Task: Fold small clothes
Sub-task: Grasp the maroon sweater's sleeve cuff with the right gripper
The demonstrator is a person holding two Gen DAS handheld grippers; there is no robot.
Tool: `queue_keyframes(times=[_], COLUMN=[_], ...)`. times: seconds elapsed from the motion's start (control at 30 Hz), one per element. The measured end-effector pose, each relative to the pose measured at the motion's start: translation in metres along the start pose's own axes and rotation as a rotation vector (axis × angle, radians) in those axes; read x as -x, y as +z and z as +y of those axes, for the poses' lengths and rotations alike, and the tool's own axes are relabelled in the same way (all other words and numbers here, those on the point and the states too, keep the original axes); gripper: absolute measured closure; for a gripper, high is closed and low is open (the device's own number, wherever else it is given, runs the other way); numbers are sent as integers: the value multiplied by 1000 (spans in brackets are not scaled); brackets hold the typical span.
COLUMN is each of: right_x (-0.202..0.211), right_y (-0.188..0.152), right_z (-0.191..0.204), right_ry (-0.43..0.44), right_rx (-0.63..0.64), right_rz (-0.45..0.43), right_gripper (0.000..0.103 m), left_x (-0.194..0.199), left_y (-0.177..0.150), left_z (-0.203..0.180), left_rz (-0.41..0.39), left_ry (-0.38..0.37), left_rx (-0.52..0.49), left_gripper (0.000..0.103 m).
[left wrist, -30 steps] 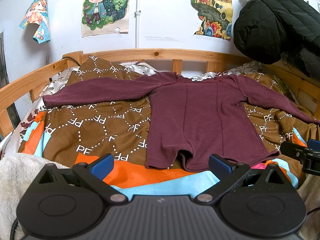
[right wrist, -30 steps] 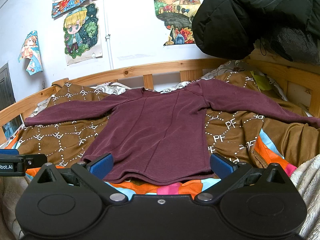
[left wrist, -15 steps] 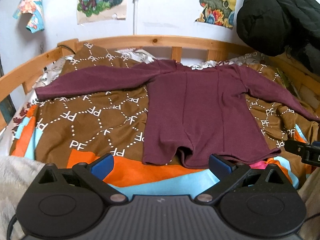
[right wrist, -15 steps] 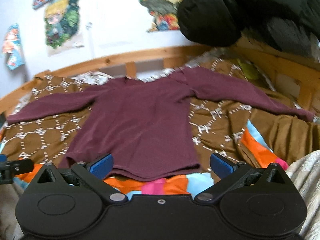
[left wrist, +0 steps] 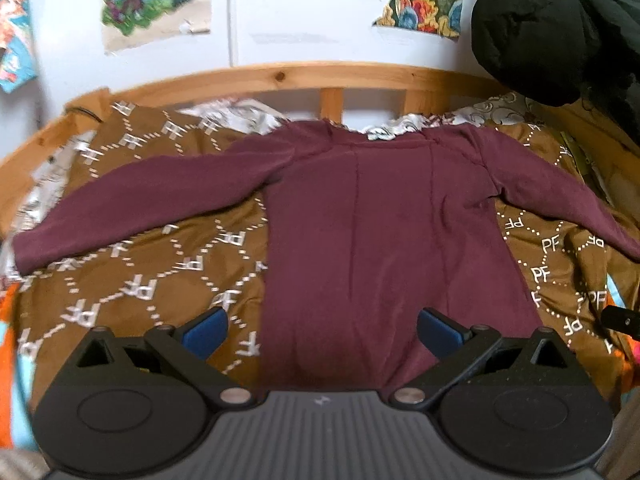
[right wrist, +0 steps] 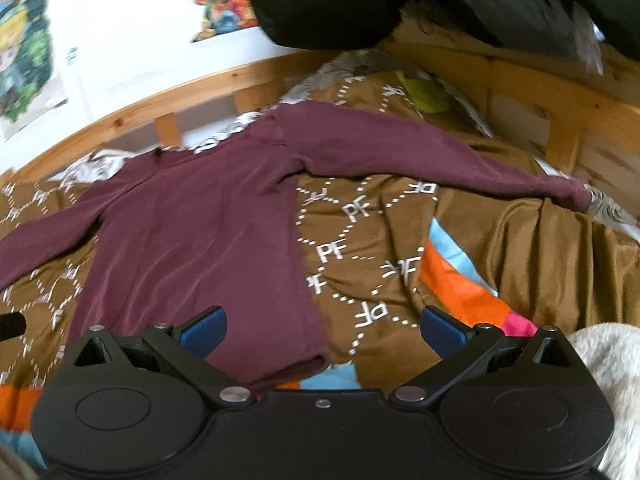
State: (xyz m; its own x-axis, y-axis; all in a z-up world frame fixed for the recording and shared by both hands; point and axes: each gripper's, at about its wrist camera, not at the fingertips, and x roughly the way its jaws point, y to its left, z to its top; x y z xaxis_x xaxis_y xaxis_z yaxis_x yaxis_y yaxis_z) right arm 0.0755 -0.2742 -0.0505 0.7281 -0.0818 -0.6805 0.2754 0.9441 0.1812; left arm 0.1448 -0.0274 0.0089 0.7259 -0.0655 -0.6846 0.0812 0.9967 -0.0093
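A maroon long-sleeved top [left wrist: 384, 232] lies flat on the bed, front down or plain, sleeves spread out to both sides. It also shows in the right wrist view [right wrist: 208, 232]. My left gripper [left wrist: 320, 330] is open and empty, hovering over the top's lower left part, its hem hidden under the gripper body. My right gripper [right wrist: 320, 330] is open and empty, above the hem's right corner [right wrist: 308, 360]. The right sleeve's cuff [right wrist: 576, 196] lies far right.
A brown patterned blanket [left wrist: 160, 272] with orange and blue patches covers the bed. A wooden bed rail [left wrist: 320, 80] runs along the back and right side [right wrist: 560, 108]. A black jacket [left wrist: 560, 32] hangs at the upper right. A white fleece [right wrist: 608, 368] lies at right.
Both grippers have moved forward and lower over the top. The left one now covers the hem; the right one has swung rightward toward the hem's right corner. Both stay open.
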Motion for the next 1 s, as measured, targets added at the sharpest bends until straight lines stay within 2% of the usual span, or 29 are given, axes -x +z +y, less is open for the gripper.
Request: queue_keyframes(times=[0.13,0.3,0.47,0.67,0.83,1.0], right_x=[-26,-52,-67,-84,-109,-117], right_y=[14,37,61,70,65,67], right_z=[-21,-43,-67,-104,-138,-148], right_ry=[-11,-39,-90,-146,-169,-174], right_rx=[-107,-190,-254,-330,-523,-569], right_rz=[55,65,-32,-196,-192,-263], right_gripper=[0,0,0,0,0,0], left_x=[-28,-61,-89,-112,-122,-131], left_y=[12,29,31,19,17,15], left_z=[2,-1,0,7,16,18], left_rz=[24,-14,-48,44,95,138], left_ry=[-27,-18,-33,-74,-111,-117], left_rx=[11,-35,-37,-14,58,85], left_gripper=[0,0,0,0,0,0])
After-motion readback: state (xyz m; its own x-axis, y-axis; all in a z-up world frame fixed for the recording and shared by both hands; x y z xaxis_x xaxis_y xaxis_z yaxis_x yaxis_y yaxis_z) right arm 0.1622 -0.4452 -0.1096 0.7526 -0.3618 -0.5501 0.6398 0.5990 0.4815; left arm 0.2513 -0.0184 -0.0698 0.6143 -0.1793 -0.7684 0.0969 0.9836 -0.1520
